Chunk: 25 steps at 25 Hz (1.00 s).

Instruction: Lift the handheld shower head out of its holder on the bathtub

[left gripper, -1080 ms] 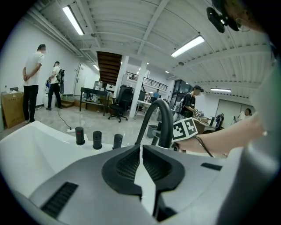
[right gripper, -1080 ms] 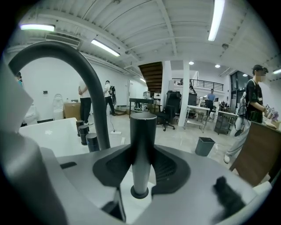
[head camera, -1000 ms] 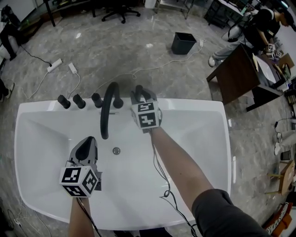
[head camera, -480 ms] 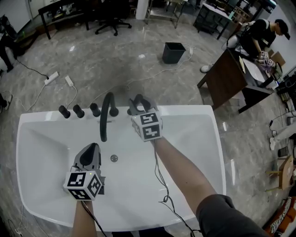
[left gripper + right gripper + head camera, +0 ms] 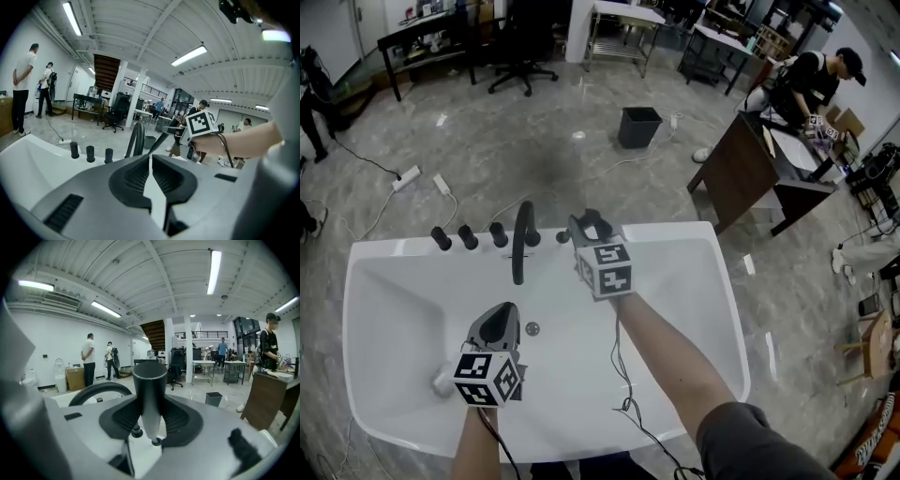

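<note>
My right hand-held gripper (image 5: 590, 225) is at the far rim of the white bathtub (image 5: 694, 309), just right of centre in the head view. It is pinching the black shower head (image 5: 592, 221). In the right gripper view the shower head (image 5: 149, 380) stands upright between the two ribbed pads. Its round top rises above them, its tapered lower end shows in the gap below, and a pad presses on either side. I cannot tell from these views whether that lower end is clear of its holder.

Just left of it in the head view the black arched spout (image 5: 521, 242) curves out over the basin. Further left, three black knobs (image 5: 469, 236) stand in a row on the rim.

My left hand-held gripper (image 5: 500, 317) hovers over the inside of the tub, lower left of centre, near the drain (image 5: 532, 328). In the left gripper view its jaws are pressed together at the tips with nothing between them. They point toward the spout (image 5: 136, 138) and the knobs (image 5: 90, 153).

On the grey floor beyond the tub a black bin (image 5: 639, 127) stands at top centre. A person (image 5: 811, 80) bends over a desk in the upper right of the frame.
</note>
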Tool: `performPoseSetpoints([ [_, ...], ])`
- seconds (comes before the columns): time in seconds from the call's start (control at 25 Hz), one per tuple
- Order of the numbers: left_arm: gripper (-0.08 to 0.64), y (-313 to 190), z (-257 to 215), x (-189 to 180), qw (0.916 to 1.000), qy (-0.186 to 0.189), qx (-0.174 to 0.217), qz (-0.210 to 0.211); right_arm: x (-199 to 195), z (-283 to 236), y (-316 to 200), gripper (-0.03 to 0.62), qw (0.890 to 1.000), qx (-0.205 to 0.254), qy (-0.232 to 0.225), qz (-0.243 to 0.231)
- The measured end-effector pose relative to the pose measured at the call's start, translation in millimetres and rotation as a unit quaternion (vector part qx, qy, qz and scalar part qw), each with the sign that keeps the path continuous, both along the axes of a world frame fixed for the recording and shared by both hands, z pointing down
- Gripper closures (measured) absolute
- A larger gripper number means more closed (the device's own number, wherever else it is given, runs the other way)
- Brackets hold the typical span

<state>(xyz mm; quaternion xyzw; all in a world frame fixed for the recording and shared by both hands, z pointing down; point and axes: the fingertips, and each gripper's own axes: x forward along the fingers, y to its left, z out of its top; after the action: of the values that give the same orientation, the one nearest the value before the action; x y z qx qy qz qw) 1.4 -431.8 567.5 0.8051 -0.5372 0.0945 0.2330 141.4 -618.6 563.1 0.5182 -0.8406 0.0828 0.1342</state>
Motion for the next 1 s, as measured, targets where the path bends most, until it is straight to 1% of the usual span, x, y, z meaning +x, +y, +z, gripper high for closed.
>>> performPoseSetpoints([
  [0.16, 0.534, 13.2, -15.7, 6.6, 0.9999, 0.009, 0.005, 0.008, 6.4, -12.7, 16.1, 0.449, 1.0, -0.006, -0.007, 0.006],
  [0.28, 0.534, 24.2, -26.8, 11.2, 0.9998, 0.008, 0.008, 0.015, 10.1, -23.7, 28.6, 0.451, 1.0, -0.005, -0.006, 0.007],
  [0.4, 0.534, 30.9, -38.2, 9.2, 0.9997, 0.01, 0.013, 0.016, 9.6, -38.4, 41.4, 0.451, 1.0, 0.003, -0.007, 0.007],
  [0.56, 0.534, 40.1, -52.5, 3.6, 0.9996, 0.011, 0.021, 0.014, 11.0, -54.0, 63.2, 0.451, 1.0, 0.009, -0.019, 0.007],
  [0.68, 0.534, 46.4, -58.2, 2.3, 0.9996, 0.012, 0.024, 0.011, 12.4, -60.0, 77.4, 0.45, 1.0, 0.012, -0.025, -0.003],
  [1.0, 0.534, 69.8, -67.4, 9.6, 0.9994, 0.021, 0.027, 0.009, 27.6, -74.5, 112.2, 0.451, 1.0, 0.015, -0.014, -0.01],
])
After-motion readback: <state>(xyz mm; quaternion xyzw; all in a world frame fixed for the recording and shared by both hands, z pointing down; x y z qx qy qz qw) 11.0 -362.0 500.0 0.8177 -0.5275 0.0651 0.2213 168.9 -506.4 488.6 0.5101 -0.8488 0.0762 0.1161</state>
